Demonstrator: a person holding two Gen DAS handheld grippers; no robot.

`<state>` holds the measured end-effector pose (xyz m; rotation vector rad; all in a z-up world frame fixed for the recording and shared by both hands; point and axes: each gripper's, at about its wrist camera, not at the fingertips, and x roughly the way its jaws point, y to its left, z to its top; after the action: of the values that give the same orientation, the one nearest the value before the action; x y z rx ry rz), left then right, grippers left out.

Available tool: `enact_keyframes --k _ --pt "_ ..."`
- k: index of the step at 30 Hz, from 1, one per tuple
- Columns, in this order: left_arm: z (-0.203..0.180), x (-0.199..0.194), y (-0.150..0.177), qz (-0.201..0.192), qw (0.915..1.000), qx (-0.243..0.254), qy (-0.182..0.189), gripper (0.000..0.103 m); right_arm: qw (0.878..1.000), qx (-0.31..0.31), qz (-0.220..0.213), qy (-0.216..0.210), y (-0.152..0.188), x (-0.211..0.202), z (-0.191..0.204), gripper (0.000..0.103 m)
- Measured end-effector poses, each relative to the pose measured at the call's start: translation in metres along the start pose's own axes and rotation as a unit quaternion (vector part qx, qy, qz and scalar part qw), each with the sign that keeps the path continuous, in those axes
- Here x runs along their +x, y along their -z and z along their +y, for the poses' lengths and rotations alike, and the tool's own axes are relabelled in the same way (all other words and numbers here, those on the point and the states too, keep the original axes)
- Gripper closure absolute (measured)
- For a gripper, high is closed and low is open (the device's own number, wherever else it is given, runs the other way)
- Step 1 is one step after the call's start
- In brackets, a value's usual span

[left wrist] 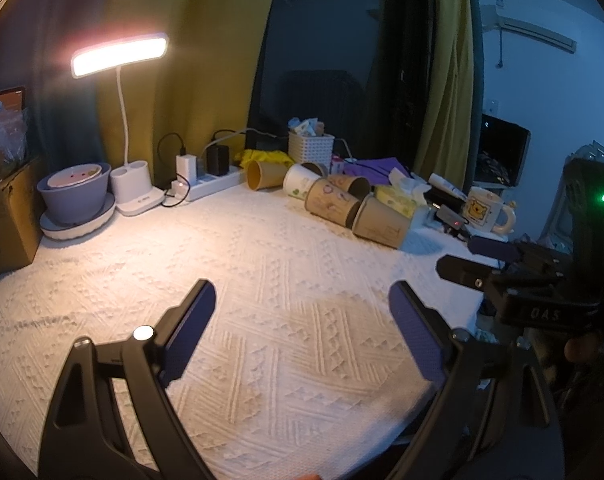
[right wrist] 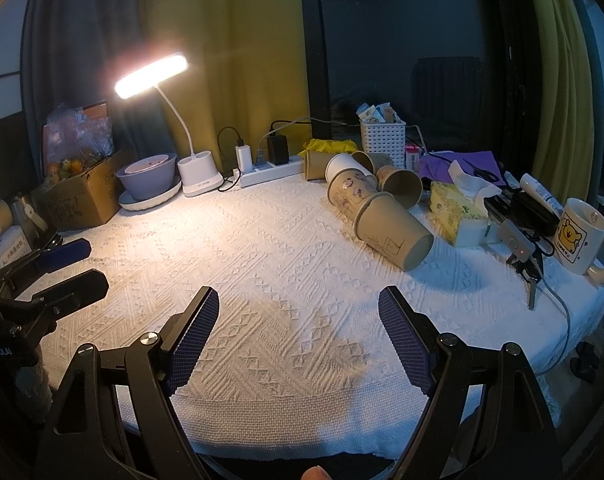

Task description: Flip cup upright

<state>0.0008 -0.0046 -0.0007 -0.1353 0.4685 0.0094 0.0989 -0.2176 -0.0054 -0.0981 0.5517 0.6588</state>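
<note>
Behind both wide, empty claws [left wrist: 302, 300] [right wrist: 298, 300], toppled paper cups [right wrist: 393, 236] lie beside a packet-filled basket [right wrist: 383, 142].

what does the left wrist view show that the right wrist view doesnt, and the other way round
Only the left wrist view: the wall air conditioner and the right tongs from the side.
Only the right wrist view: the keys by the mug, and the left tongs from the side.
Both: the lit desk lamp, the paper cups lying on their sides, the bear mug and the white cloth.
</note>
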Motion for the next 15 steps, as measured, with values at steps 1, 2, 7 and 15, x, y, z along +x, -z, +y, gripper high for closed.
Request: enact_keyframes --k 1,2,7,15 --pt "-0.0002 0.0004 0.0000 0.000 1.0000 0.000 0.000 0.013 1.000 0.000 0.000 0.000 0.0001 0.0002 0.0003 0.018" --pt "-0.0008 0.0008 0.0000 0.001 1.0000 0.000 0.001 0.013 1.000 0.000 0.000 0.000 0.0001 0.0002 0.0002 0.018" --pt "-0.0016 0.0002 0.0005 0.001 1.0000 0.001 0.001 0.013 1.000 0.000 0.000 0.001 0.0002 0.0008 0.0007 0.018" --pt "-0.0033 0.0017 0.0002 0.002 1.0000 0.001 0.003 0.013 1.000 0.001 0.000 0.001 0.0000 0.0016 0.0003 0.018"
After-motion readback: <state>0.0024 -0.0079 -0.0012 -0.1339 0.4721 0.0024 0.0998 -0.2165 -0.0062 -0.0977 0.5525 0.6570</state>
